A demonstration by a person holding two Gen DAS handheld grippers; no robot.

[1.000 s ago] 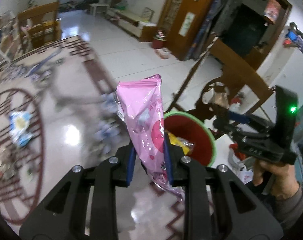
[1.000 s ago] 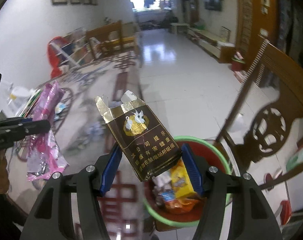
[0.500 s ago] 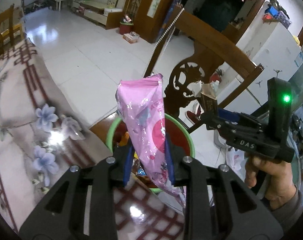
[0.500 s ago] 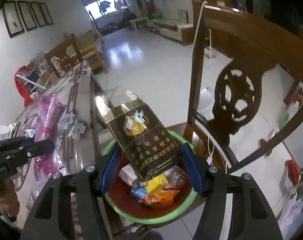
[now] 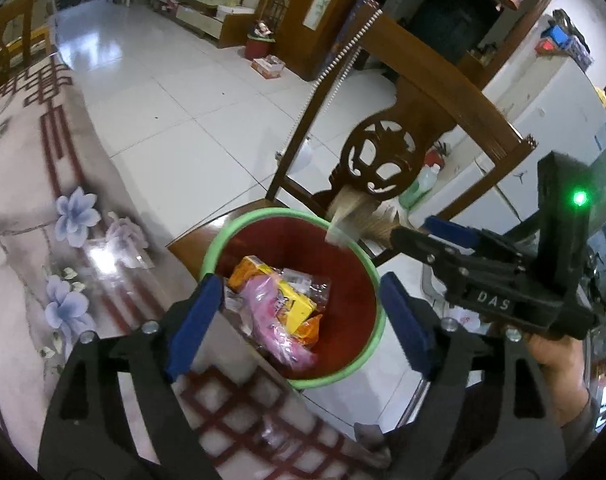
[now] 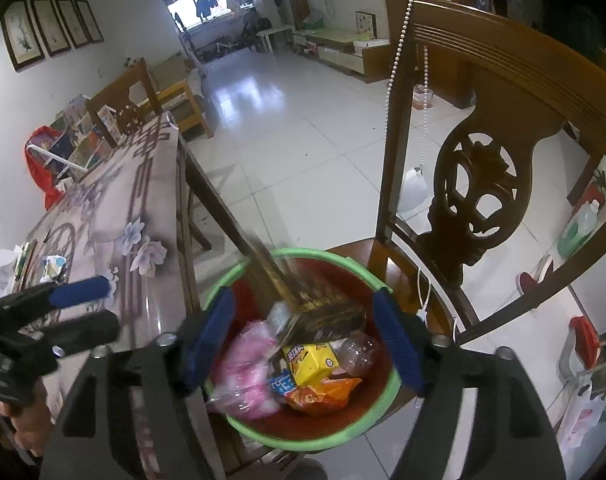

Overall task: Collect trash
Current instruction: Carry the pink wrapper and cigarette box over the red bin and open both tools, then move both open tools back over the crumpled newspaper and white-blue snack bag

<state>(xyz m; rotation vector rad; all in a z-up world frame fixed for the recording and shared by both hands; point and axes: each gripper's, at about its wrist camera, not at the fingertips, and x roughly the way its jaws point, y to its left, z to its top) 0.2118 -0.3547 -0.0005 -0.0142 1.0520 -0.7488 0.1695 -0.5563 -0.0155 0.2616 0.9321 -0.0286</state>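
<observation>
In the left wrist view the left gripper [image 5: 299,320] fills the lower half of the frame with its blue-padded jaws spread wide and nothing between them, and through the gap shows the red bin with a green rim [image 5: 377,280], standing on the seat of a carved wooden chair [image 5: 383,160] at centre frame. Inside the bin, low in the middle of the picture, lies a pink wrapper [image 5: 271,332] beside a yellow carton [image 5: 295,304] and an orange packet [image 5: 309,330]. At the right of the same frame the right gripper [image 5: 413,230] reaches in from the edge, held by a hand [image 5: 559,372]; a blurred dark cigarette pack [image 5: 349,216] shows just off its tips, above the far rim of the bin. The right wrist view shows that gripper [image 6: 303,344] with its jaws also spread wide and empty, the bin [image 6: 395,384] framed between them in the lower centre. The cigarette pack [image 6: 327,312] is motion-smeared at the upper part of the bin's opening, on top of the other trash, above the carton [image 6: 311,360] and next to a clear plastic bottle [image 6: 359,352]; the pink wrapper [image 6: 247,368] lies at the left inside. The flower-patterned table [image 6: 115,216] runs up the left of the frame, touching the bin's side.
</observation>
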